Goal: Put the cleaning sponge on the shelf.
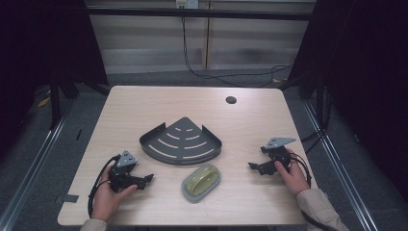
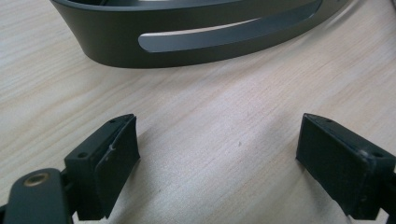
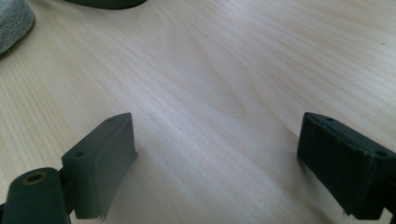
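A round cable hole (image 1: 231, 100) sits near the far edge of the wooden table (image 1: 144, 106).

Black left gripper (image 1: 146, 179), grey plate, beige sleeves

Lab-style recording booth: light wood table (image 1: 144, 103) with cable hole (image 1: 231, 100), black curtains (image 1: 370, 72) both sides, metal frame rails (image 1: 33, 159), cables (image 1: 231, 76) across grey floor.

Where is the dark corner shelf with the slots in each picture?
High view: corner shelf at table centre, behind the soap dish.
Left gripper view: its slotted wall runs along the top.
Right gripper view: a dark sliver at the top left edge.
Shared landmark: the wooden table.
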A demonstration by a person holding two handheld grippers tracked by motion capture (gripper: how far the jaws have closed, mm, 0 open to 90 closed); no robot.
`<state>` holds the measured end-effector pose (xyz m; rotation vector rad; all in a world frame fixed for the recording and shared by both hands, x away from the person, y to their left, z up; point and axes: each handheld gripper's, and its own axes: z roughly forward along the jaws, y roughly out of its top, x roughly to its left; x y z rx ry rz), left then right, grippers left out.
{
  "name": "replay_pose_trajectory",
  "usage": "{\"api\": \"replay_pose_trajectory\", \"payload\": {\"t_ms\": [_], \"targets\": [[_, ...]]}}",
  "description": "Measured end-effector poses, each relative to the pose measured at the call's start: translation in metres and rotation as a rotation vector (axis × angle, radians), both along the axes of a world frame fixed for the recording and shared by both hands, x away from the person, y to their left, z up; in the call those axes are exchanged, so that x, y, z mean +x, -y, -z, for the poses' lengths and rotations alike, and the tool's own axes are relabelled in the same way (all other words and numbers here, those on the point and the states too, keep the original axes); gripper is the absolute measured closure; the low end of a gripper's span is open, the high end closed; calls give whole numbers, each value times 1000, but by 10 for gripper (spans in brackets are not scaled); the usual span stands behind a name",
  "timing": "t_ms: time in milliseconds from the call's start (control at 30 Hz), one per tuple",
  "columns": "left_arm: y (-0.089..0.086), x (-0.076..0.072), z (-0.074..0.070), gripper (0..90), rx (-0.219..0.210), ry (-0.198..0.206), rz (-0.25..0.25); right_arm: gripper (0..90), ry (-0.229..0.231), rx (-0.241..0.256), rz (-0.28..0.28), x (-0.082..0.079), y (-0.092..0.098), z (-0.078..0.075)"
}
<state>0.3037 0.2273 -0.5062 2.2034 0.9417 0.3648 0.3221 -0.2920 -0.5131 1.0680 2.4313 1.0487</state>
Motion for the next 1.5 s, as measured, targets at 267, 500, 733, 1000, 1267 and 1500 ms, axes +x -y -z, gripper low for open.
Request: {"api": "replay_pose_trajectory", "payload": {"t_ms": [267,500,733,1000,1267,1500], "targets": [[18,6,-16,184,101,-159,-30,109,-1,0,0,0,0,0],[62,12,-43,258,221,-333,49,109,0,0,0,0,0,0],[107,18,-73,290,263,-396,148,109,0,0,0,0,0,0],[137,24,-88,299,313,-440,217,109,0,0,0,0,0,0],[152,27,-95,313,312,-466,234,109,-1,0,0,0,0,0],[167,30,-98,317,316,-495,242,109,-1,0,0,0,0,0]]}}
